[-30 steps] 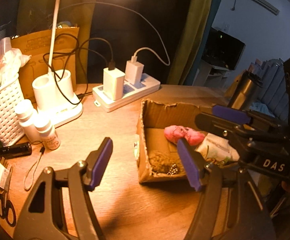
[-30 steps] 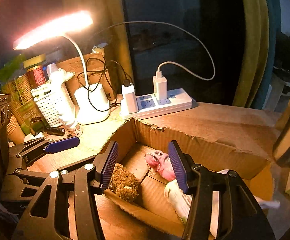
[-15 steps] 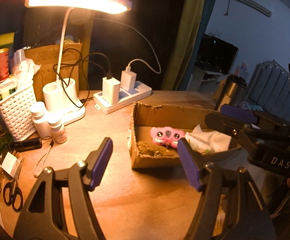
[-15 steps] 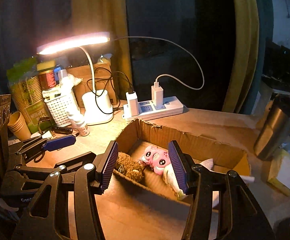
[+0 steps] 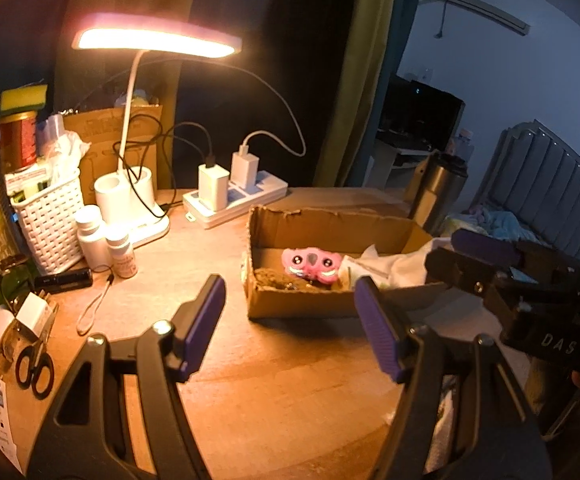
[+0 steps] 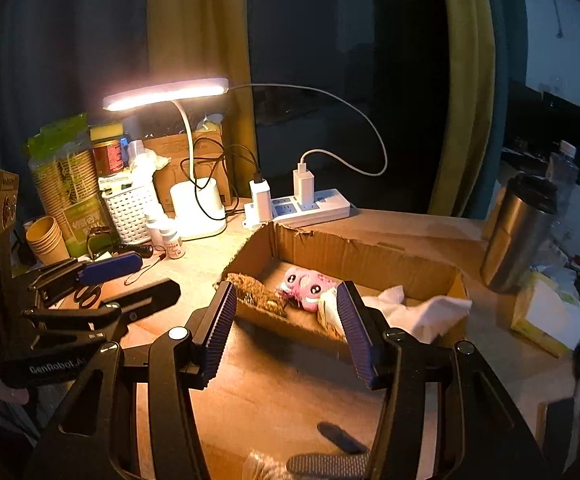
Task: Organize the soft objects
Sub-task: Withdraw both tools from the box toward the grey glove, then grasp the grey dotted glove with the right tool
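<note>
I have one wooden bench [image 5: 290, 392] under me, with bare room in front of the single cardboard box [image 6: 353, 256] and clutter packed along the far-left edge. The box sits open-topped near the middle, its torn rim facing me, and holds three soft things in a row: a brown fuzzy lump [image 6: 256, 294] at the left end, a pink plush toy [image 6: 307, 284] beside it, and a white cloth [image 6: 417, 308] that spills over the right wall. One lit desk lamp [image 5: 154, 38] stands behind, next to one white power strip [image 6: 309, 206] carrying two chargers. One steel tumbler [image 6: 523, 232] stands well apart to the right of the box. One white basket [image 5: 52, 216], two small white bottles [image 5: 90, 236] and one pair of scissors [image 5: 34, 366] crowd the left side. My left gripper [image 5: 290, 324] and right gripper [image 6: 286, 328] both hang above the bare bench short of the box, jaws apart with nothing between them. I read "DAS" on the right gripper's body and "GenRobot" on the left one.
</note>
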Demonstrator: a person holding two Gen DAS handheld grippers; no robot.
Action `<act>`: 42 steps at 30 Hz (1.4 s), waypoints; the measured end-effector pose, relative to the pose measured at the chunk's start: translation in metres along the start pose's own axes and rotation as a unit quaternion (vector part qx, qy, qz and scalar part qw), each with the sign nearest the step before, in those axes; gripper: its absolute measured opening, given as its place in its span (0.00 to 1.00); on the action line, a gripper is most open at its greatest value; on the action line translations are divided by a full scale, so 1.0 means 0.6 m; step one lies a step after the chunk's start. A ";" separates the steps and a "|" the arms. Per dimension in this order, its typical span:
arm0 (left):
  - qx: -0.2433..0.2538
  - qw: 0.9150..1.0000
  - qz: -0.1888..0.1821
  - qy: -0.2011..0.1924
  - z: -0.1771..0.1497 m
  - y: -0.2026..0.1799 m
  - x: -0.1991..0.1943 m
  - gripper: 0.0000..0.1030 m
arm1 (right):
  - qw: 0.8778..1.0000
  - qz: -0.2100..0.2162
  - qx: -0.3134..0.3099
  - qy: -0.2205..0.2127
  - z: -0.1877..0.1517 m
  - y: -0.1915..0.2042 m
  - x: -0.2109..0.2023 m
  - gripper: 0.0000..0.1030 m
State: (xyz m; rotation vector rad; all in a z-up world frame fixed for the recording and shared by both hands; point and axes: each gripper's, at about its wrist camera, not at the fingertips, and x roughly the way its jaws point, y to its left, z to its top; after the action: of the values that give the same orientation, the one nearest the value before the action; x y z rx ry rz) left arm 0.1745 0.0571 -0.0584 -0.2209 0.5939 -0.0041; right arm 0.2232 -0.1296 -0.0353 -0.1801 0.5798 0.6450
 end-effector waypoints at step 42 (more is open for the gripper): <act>0.045 0.998 -0.019 0.046 -0.130 -0.100 -0.048 0.67 | 0.993 -0.048 0.092 0.055 -0.225 -0.062 -0.074 0.54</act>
State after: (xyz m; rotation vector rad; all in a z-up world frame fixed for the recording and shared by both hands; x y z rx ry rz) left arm 0.1109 -0.0154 -0.0926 -0.1452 0.6797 -0.0771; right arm 0.1560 -0.2271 -0.1228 -0.0714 0.7289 0.4870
